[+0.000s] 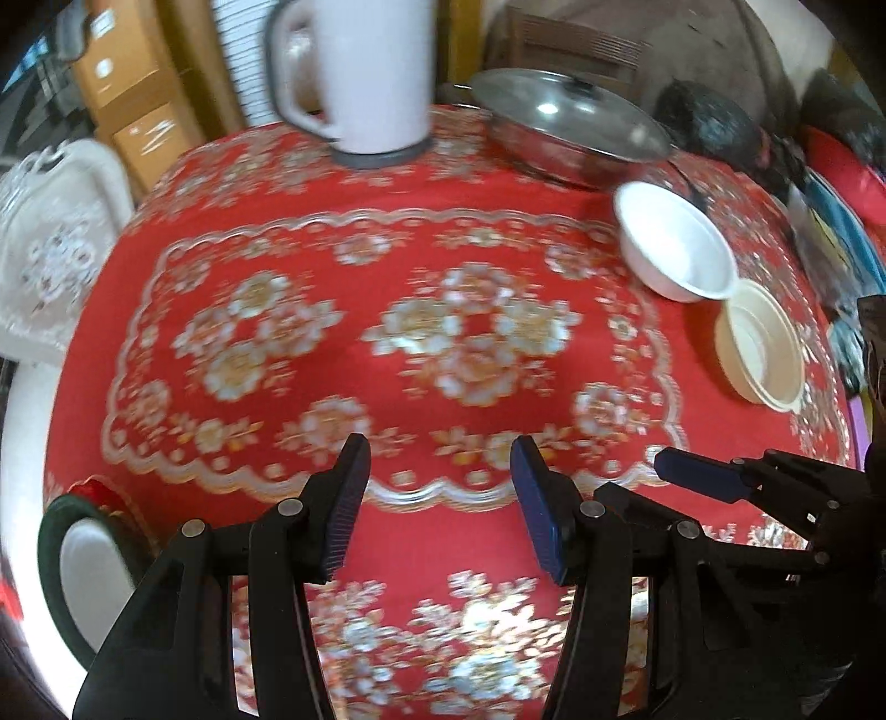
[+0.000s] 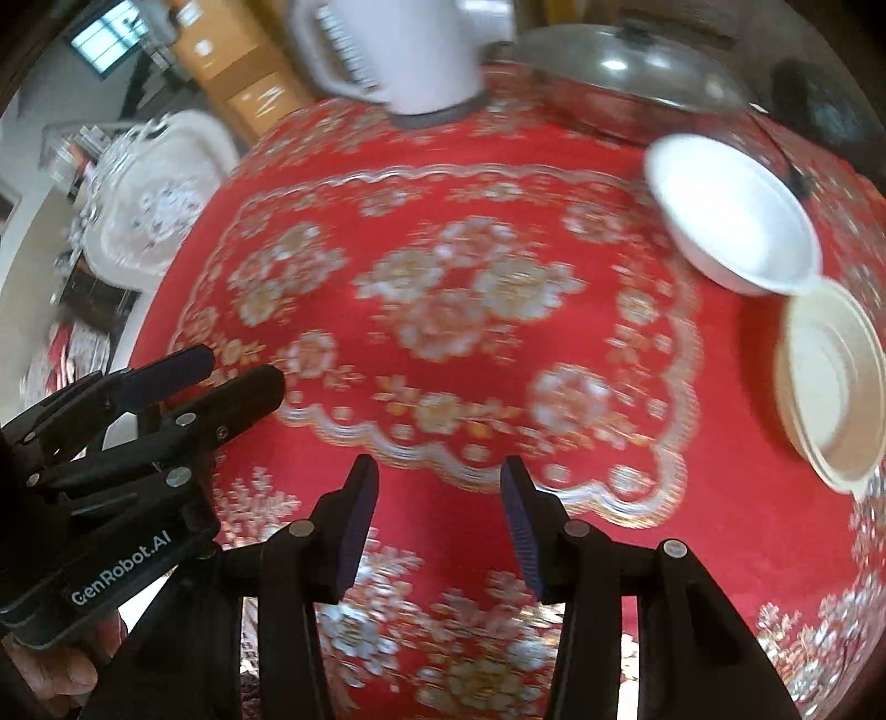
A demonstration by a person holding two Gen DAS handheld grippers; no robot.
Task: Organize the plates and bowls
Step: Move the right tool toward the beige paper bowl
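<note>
A white bowl (image 1: 675, 249) (image 2: 731, 216) and a cream bowl (image 1: 761, 354) (image 2: 830, 382) sit side by side, rims nearly touching, at the right of a red flowered tablecloth (image 1: 310, 183). Both stand upright and look empty. My left gripper (image 1: 440, 476) hangs open over the near middle of the cloth with nothing between its fingers. My right gripper (image 2: 438, 482) is open and empty too, just to the right of the left one. Both are well short of the bowls. A dark-green-rimmed white plate (image 1: 83, 565) lies past the table's left edge, lower down.
A white jug (image 1: 360, 72) (image 2: 410, 50) stands at the back of the table. A steel pot with a lid (image 1: 570, 122) (image 2: 620, 61) sits to its right, behind the white bowl. A lace-covered white seat (image 1: 50, 238) and cardboard boxes (image 1: 133, 94) stand at the left.
</note>
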